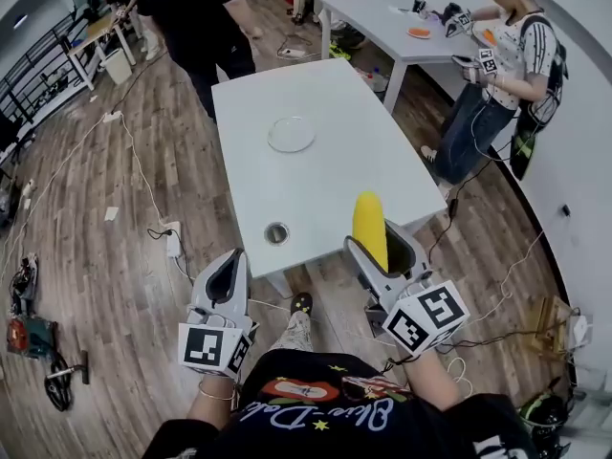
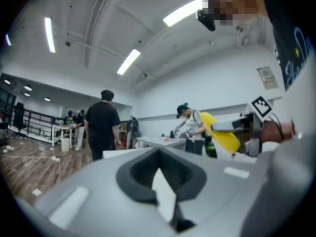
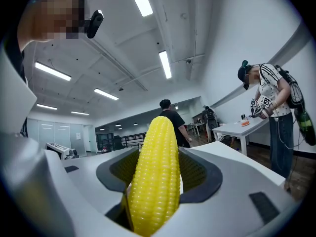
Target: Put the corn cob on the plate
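Plate: round clear glass plate (image 1: 291, 134) sat empty mid white table (image 1: 325, 189) | Right gripper (image 1: 384, 245): clenched on upright yellow corn cob (image 1: 369, 226), over table's near right corner | Left gripper (image 1: 228, 277): jaws together, empty, off near edge.

Yellow corn cob (image 1: 369, 229), clear plate (image 1: 291, 134), white table (image 1: 325, 189), brown plank floor (image 1: 115, 218).

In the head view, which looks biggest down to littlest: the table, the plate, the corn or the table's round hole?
1. white table
2. corn cob and plate: look alike, corn nearer the camera, so tied
3. round hole
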Demonstrator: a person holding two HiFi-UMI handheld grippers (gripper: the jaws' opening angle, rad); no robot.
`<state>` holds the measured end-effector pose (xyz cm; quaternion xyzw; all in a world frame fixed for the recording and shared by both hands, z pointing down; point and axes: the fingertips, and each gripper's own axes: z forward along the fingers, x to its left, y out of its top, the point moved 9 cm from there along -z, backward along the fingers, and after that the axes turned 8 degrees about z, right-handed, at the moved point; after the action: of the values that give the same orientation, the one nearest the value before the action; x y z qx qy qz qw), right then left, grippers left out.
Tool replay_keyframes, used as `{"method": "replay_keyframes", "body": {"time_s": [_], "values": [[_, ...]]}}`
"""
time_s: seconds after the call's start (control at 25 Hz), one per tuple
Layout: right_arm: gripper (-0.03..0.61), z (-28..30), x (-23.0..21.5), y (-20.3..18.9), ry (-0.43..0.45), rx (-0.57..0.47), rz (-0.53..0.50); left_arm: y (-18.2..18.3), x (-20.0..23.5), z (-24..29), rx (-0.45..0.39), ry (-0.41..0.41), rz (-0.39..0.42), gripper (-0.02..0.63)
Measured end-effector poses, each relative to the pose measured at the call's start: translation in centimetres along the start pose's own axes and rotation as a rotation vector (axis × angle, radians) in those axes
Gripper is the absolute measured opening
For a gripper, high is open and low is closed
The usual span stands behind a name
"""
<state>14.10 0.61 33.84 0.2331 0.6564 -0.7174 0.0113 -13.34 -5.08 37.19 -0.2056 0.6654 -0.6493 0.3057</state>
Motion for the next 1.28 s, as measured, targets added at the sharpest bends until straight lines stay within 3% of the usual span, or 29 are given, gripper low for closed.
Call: {"method": "replay_keyframes", "body": {"time_s": [0.4,0.64,0.92,1.28], "values": [[0.256,11.8,-5.3,3.4,-0.004,-0.005,-0.019,0.0,5.5,11.5,-0.070,-0.049,-0.014,-0.008],[0.256,17.1,-8.3,2.3,-0.011,0.067,0.011,-1.8,6.6,16.1,-0.018,-0.068,0.014,-0.008],[0.256,22.6,-14.1,2.2,0.000,0.173,0.007,-0.8,7.2,19.6,-0.006,0.018,0.022,-0.008],[0.256,33.0,-18.9,-0.5,0.067,0.383,-0.025,-0.3,8.4,19.3,0.045,0.176,0.028,-0.008]]}}
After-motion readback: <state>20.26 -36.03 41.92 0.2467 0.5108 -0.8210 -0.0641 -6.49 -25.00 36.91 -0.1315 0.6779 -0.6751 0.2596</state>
